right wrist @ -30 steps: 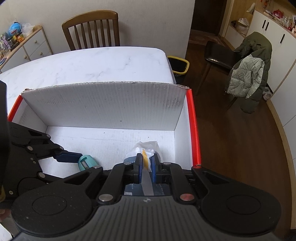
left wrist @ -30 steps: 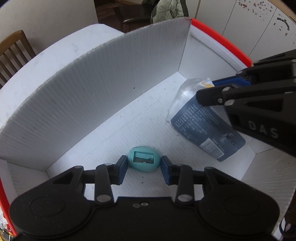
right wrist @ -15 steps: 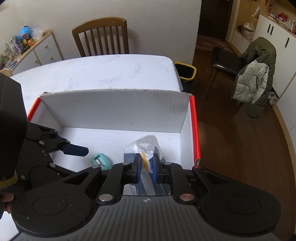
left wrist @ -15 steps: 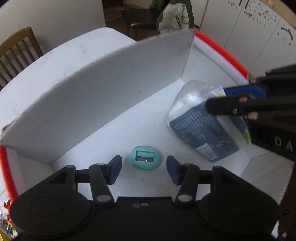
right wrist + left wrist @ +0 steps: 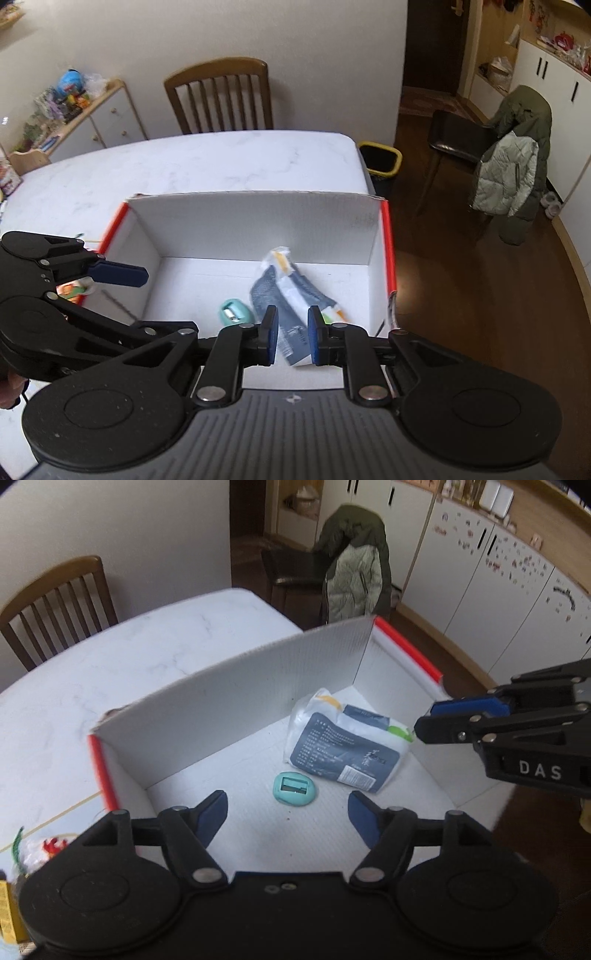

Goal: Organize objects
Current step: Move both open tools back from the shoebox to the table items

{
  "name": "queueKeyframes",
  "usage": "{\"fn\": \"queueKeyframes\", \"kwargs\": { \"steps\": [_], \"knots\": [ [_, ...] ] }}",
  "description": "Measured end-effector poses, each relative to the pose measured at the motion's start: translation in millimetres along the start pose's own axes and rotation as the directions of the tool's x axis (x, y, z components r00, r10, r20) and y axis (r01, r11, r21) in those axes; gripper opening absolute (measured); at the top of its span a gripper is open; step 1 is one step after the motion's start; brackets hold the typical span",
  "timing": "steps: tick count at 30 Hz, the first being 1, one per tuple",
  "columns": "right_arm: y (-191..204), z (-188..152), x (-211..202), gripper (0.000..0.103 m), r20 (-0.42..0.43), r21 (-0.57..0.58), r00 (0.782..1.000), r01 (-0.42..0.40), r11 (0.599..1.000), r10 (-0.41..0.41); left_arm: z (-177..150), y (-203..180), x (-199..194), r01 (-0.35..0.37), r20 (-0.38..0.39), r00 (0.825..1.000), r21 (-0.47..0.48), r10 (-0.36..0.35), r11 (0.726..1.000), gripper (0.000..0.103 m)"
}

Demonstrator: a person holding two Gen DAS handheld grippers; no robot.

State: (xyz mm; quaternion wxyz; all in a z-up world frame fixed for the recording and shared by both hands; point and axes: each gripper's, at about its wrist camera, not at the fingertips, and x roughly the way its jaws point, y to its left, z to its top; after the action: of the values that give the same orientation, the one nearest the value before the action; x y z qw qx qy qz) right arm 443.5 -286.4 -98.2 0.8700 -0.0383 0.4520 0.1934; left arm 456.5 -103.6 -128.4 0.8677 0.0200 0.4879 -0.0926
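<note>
1. We see a teal egg-shaped sharpener (image 5: 294, 788) and a blue-and-white packet (image 5: 345, 749) lying just beside each other on the floor of the white box (image 5: 236, 701).
2. We hold the left gripper (image 5: 288, 818) above the box, fingers spread wide, empty.
3. We hold the right gripper (image 5: 291, 334) parted, empty, above the packet.
4. The box stands on a white marble table (image 5: 207, 166).

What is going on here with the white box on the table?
A person holds two sets of tongs above a white corrugated box with red edges on a white marble table. Inside lie a small teal egg-shaped sharpener and a blue-and-white plastic packet. The left tongs are wide open and empty. The right tongs are also open, above the packet, gripping nothing. Both items rest on the box floor.
</note>
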Motion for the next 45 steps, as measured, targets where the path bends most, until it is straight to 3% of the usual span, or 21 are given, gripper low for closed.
{"fn": "queueKeyframes", "kwargs": {
  "steps": [7,14,20,22,24,35,45],
  "knots": [
    [20,-12,-34,0.017,0.059,-0.017,0.997,-0.049,0.999,0.050,-14,5,-47,-0.021,0.095,0.995,-0.024,0.023,0.999,0.073],
    [45,-23,-63,0.029,0.113,-0.017,0.991,-0.071,0.997,0.072,-33,14,-87,-0.058,0.166,0.984,-0.061,0.067,0.996,0.077],
    [63,-34,-78,0.031,0.149,0.016,0.986,-0.079,0.997,0.076,-51,27,-114,-0.081,0.219,0.971,-0.067,0.093,0.994,0.083],
    [71,-39,-81,0.036,0.157,0.017,0.984,-0.083,0.996,0.080,-58,33,-122,-0.094,0.235,0.966,-0.070,0.108,0.993,0.086],
    [81,-43,-85,0.057,0.177,0.014,0.980,-0.093,0.996,0.089,-66,40,-129,-0.110,0.247,0.961,-0.077,0.126,0.991,0.087],
    [145,-57,-94,0.061,0.222,0.029,0.971,-0.101,0.994,0.092,-104,95,-167,-0.112,0.286,0.948,-0.118,0.142,0.987,0.097],
    [211,-60,-96,0.078,0.256,0.023,0.962,-0.109,0.994,0.100,-131,147,-190,-0.108,0.306,0.941,-0.129,0.143,0.986,0.102]
  ]
}}
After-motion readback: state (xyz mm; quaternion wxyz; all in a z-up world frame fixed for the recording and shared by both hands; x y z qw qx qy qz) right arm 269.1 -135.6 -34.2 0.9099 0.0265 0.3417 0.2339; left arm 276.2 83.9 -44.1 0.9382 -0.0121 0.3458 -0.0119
